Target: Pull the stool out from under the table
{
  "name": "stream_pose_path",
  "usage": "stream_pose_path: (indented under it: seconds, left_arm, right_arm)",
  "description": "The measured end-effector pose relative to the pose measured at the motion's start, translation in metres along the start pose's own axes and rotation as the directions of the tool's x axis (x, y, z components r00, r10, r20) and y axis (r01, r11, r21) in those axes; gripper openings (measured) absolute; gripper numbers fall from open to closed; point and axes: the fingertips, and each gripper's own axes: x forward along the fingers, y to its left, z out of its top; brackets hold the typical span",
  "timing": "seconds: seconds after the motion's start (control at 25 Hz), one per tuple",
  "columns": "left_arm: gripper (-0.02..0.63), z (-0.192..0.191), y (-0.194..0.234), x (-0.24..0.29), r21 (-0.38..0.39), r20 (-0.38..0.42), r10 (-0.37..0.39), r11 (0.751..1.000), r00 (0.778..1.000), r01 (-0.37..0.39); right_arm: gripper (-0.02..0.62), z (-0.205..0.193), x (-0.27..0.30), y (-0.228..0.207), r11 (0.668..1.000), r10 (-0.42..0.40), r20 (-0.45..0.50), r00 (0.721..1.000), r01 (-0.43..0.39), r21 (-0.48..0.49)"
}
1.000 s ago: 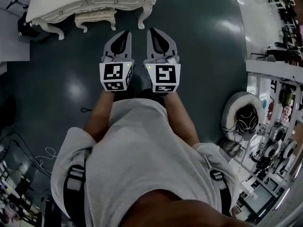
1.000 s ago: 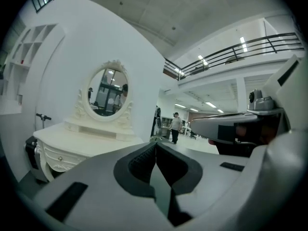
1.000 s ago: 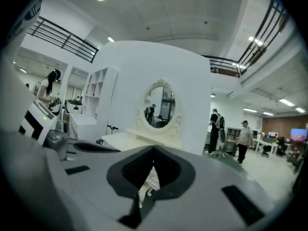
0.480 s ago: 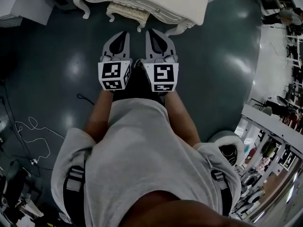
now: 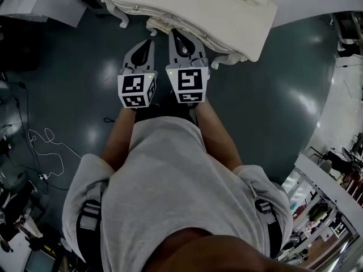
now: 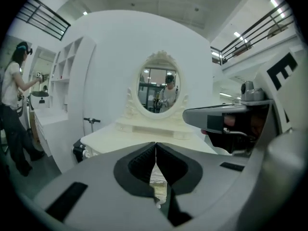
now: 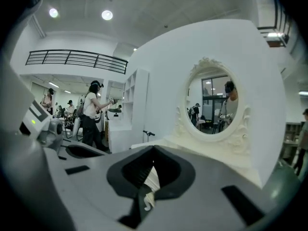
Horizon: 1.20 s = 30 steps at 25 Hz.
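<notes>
A white carved dressing table (image 5: 227, 10) with an oval mirror (image 6: 158, 88) stands at the top of the head view. The cream stool (image 5: 161, 24) is tucked under its front, and only its edge shows. My left gripper (image 5: 150, 41) is shut and empty, its tips just short of the stool's edge. Beside it, my right gripper (image 5: 172, 33) is shut and empty too, with its tips over the table's front edge. In the left gripper view a sliver of cream stool (image 6: 157, 183) shows below the shut left gripper (image 6: 155, 148). The right gripper (image 7: 152, 154) points at the table and mirror (image 7: 216, 105).
Dark green glossy floor (image 5: 68, 78) surrounds me, with loose cables (image 5: 42, 149) at the left. White shelving (image 6: 62, 71) and a scooter (image 6: 91, 121) stand left of the table. A person (image 6: 12, 105) works at the far left, and other people (image 7: 94, 112) are further off.
The table and stool have come closer and shifted right in the head view. Both grippers, still shut, now reach the table's front edge; the right one sits slightly ahead.
</notes>
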Motion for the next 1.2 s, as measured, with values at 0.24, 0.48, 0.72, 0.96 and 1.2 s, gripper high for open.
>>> stream_pose_path:
  seconds: [0.24, 0.48, 0.72, 0.96, 1.2]
  left_arm:
    - [0.006, -0.005, 0.023, 0.031, 0.019, -0.058, 0.042, 0.999, 0.997, -0.041]
    - [0.006, -0.006, 0.047, 0.078, 0.052, -0.091, -0.01, 0.999, 0.996, 0.015]
    - [0.006, -0.01, 0.093, 0.155, 0.101, -0.144, -0.126, 0.985, 0.982, 0.141]
    - [0.006, -0.043, 0.117, 0.186, 0.11, -0.242, -0.253, 0.952, 0.937, 0.285]
    - [0.006, -0.086, 0.116, 0.183, 0.085, -0.267, -0.287, 0.944, 0.92, 0.319]
  right_arm:
    - [0.014, 0.011, 0.041, 0.003, 0.983, 0.017, 0.013, 1.0, -0.014, -0.185]
    - [0.014, -0.014, 0.081, -0.016, 0.997, -0.022, -0.067, 0.998, 0.017, -0.072]
    - [0.014, -0.042, 0.146, -0.031, 0.993, -0.115, -0.179, 0.977, 0.113, -0.02]
    - [0.014, -0.088, 0.173, -0.039, 0.967, -0.231, -0.301, 0.925, 0.254, 0.038]
    - [0.015, -0.144, 0.171, -0.012, 0.972, -0.182, -0.379, 0.908, 0.224, 0.07]
